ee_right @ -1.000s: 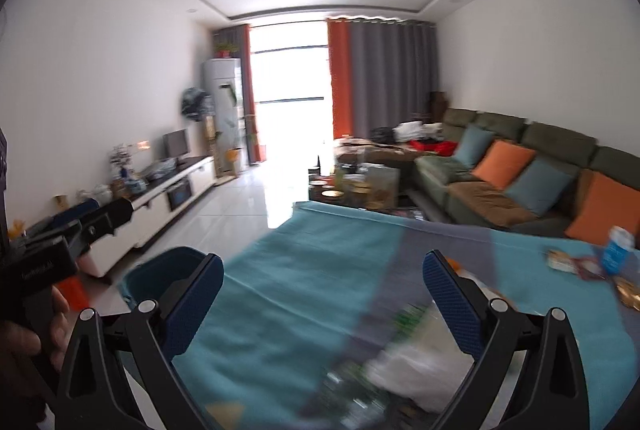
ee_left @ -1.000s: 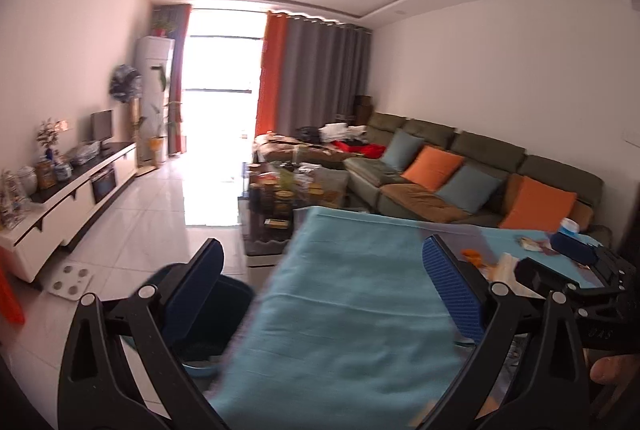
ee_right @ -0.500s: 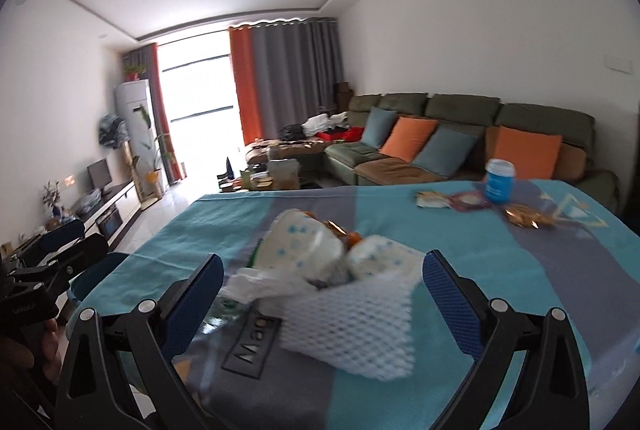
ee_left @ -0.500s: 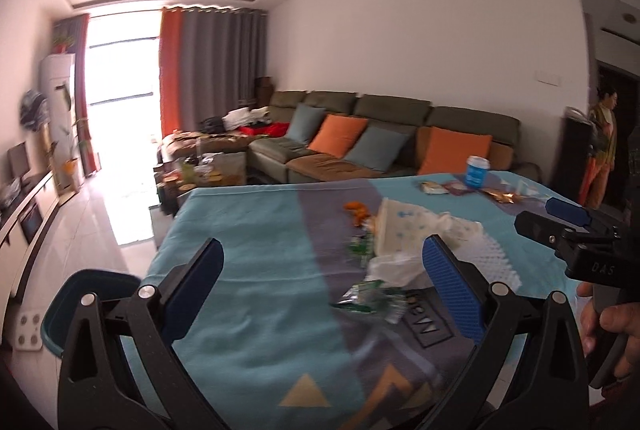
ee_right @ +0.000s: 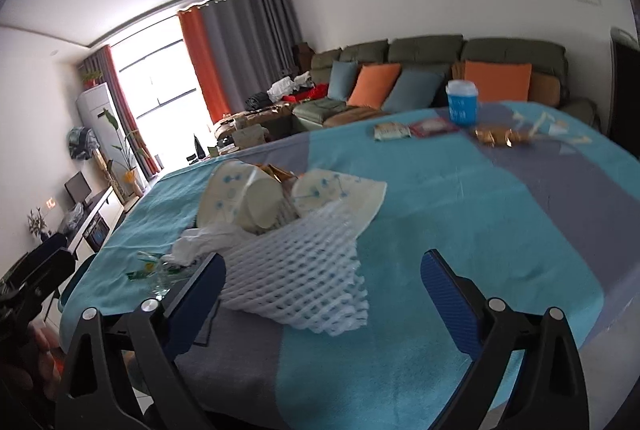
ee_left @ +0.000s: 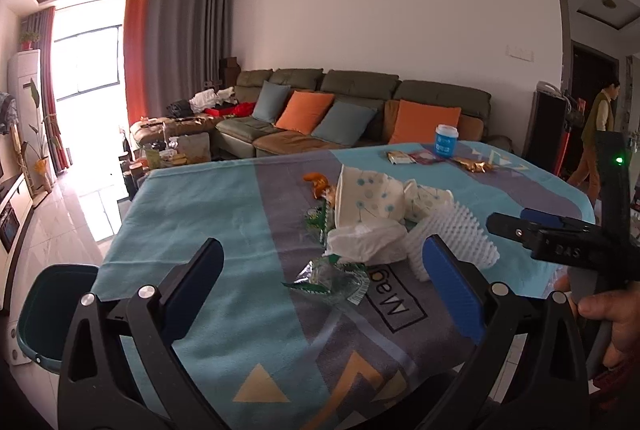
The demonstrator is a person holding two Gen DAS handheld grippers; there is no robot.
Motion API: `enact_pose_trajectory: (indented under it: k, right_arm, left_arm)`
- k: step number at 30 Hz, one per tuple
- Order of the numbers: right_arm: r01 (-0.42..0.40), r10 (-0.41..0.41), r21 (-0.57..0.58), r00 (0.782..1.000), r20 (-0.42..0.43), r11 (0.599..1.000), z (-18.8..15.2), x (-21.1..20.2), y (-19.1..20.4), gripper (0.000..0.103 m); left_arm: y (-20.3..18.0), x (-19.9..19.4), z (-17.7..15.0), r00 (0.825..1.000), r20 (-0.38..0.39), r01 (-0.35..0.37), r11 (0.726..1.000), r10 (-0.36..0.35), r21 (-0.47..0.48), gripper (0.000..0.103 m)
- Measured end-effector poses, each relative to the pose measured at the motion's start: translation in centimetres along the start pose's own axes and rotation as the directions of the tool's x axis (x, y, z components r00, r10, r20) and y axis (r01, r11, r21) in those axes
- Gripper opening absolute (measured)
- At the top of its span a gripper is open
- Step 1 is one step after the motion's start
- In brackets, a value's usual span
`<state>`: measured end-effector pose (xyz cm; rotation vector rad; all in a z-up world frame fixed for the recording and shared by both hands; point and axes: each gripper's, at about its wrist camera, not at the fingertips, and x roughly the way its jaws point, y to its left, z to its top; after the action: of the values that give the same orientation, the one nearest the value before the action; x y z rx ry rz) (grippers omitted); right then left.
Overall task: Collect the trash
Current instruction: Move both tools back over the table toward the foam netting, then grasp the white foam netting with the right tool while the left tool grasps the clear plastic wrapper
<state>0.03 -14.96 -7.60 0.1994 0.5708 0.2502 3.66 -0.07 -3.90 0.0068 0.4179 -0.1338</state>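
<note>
Both claws have swung round from the window side of the room in the last second, so the trash pile now sits squarely in front of them instead of off at the edge. The left claw (ee_left: 326,290) hangs wide above the near edge of the counter (ee_left: 208,214), holding nothing, with a clear green wrapper (ee_left: 326,276) lying between its blue pads. Just beyond the wrapper is a crumpled tissue (ee_left: 364,240), and touching that a white foam net (ee_left: 452,234) and two dotted paper cups (ee_left: 372,200) tipped on their sides, with an orange scrap (ee_left: 316,180) behind them. The right claw (ee_right: 322,288) is also spread wide and empty, its left pad just beside the foam net (ee_right: 304,270), which leans against the cups (ee_right: 248,198). At the far end of the counter, well apart from the pile, stand a blue tub (ee_right: 462,102), two flat packets (ee_right: 412,129) and a gold wrapper (ee_right: 496,135). A dark bin (ee_left: 48,310) stands on the floor beside the counter's left corner. A sofa (ee_left: 360,102) with orange cushions lines the far wall.
</note>
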Motion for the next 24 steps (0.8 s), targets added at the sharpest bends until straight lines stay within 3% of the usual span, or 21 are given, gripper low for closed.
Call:
enact_pose_trajectory:
  k: [14, 20, 24]
  right_arm:
    - [-0.024, 0.027, 0.032, 0.996, -0.087, 0.999, -0.4, 3.5, -1.3, 0.081]
    - [-0.060, 0.067, 0.055, 0.989, -0.136, 0.997, -0.8, 4.9, -1.2, 0.066]
    - [-0.074, 0.083, 0.062, 0.984, -0.160, 0.995, -1.0, 5.6, -1.1, 0.049]
  left_arm:
    - [-1.6, 3.6, -1.6, 0.996, -0.084, 0.015, 0.997, -0.008, 0.075, 0.098]
    - [-2.3, 5.9, -2.1, 0.991, -0.130, 0.024, 0.994, -0.009, 0.110, 0.098]
    - [-2.5, 7.6, -2.7, 0.987, -0.158, 0.022, 0.992, -0.002, 0.124, 0.098]
